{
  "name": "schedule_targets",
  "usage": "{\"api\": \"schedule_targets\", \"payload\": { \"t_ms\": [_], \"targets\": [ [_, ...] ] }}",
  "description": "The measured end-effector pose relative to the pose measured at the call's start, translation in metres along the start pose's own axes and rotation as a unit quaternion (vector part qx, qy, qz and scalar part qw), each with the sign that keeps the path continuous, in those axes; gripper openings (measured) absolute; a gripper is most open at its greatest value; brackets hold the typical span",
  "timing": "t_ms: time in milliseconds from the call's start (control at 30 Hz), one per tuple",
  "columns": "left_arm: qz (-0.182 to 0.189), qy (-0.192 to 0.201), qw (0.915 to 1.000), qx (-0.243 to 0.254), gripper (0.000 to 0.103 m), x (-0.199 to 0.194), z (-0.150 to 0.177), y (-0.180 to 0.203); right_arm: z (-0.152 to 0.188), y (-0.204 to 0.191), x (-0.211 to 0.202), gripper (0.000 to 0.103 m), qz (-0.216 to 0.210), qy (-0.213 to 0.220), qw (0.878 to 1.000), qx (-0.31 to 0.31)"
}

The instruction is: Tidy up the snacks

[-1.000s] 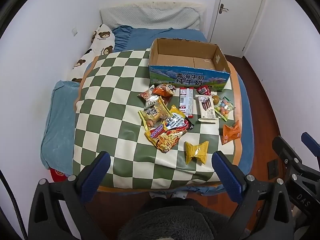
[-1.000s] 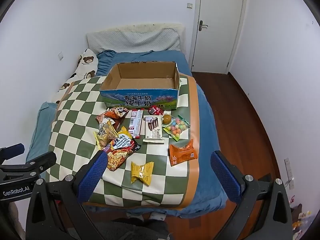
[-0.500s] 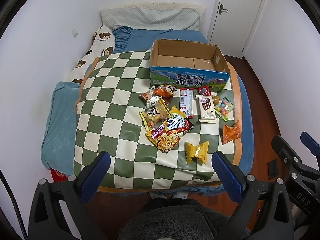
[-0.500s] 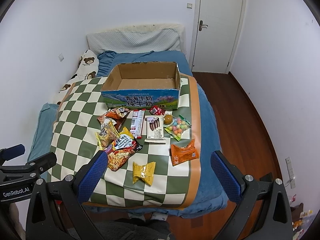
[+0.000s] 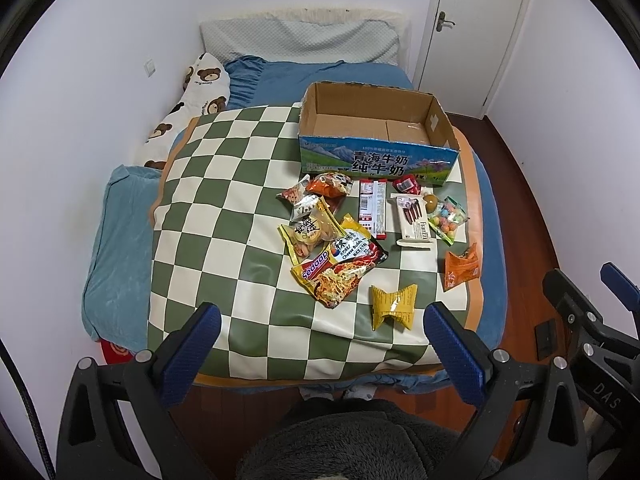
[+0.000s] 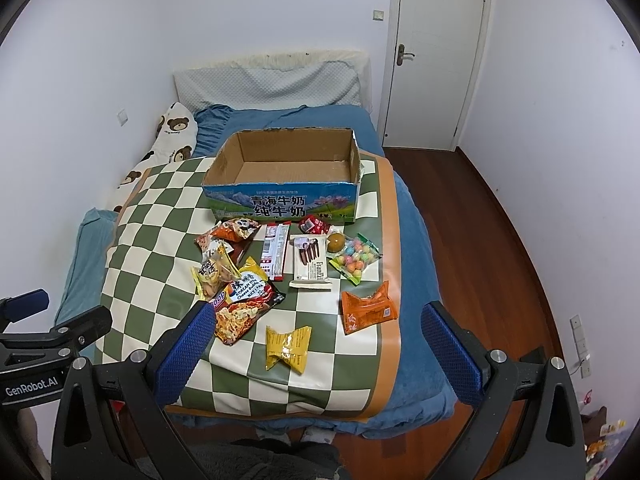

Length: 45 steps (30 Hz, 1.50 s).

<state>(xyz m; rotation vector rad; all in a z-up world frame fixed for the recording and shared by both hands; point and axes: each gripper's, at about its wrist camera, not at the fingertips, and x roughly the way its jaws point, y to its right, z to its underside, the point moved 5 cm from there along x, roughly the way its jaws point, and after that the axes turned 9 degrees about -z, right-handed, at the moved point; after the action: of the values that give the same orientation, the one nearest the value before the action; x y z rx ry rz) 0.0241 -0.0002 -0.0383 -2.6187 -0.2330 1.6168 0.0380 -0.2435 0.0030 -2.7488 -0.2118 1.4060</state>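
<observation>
We see an open cardboard box (image 5: 378,130) at the far side of the checkered mat (image 5: 224,216) on the bed, and nothing lies inside it. All the snacks sit on the mat just near of the box: a noodle packet (image 5: 340,270), a yellow wrapper (image 5: 394,306), an orange packet (image 5: 461,268), a wafer pack (image 5: 414,220), a bag of coloured candies (image 5: 448,218) and a long red-and-white bar (image 5: 373,208).

Compared with a second ago, the bed fills slightly more of both views; the snacks and box lie as they did.

Our left gripper (image 5: 318,344) hangs above the near edge of the mat with its fingers spread wide and empty, the yellow wrapper just beyond them. Our right gripper (image 6: 316,340) is likewise spread and empty, with the yellow wrapper between its fingers in view and the orange packet (image 6: 369,312) close beyond.
</observation>
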Motion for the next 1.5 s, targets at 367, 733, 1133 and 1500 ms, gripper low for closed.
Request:
{"api": "schedule_targets", "payload": {
  "t_ms": [367, 733, 1133, 1500],
  "targets": [
    [0.0, 0.002, 1.0, -0.001, 0.103, -0.004, -0.009, -0.001, -0.005, -0.001, -0.005, 0.103, -0.002, 0.0, 1.0, 0.002],
    [0.0, 0.005, 1.0, -0.001, 0.103, -0.008, -0.011, 0.001, -0.007, 0.0, -0.005, 0.103, -0.002, 0.005, 1.0, 0.002],
    [0.0, 0.004, 1.0, -0.001, 0.103, -0.011, -0.015, 0.002, -0.007, -0.001, -0.004, 0.103, -0.005, 0.006, 1.0, 0.001],
    [-0.012, 0.004, 0.9997, -0.022, 0.103, 0.006, -0.037, 0.006, -0.011, 0.008, 0.014, 0.103, -0.034, -0.007, 0.999, 0.009]
  ]
}}
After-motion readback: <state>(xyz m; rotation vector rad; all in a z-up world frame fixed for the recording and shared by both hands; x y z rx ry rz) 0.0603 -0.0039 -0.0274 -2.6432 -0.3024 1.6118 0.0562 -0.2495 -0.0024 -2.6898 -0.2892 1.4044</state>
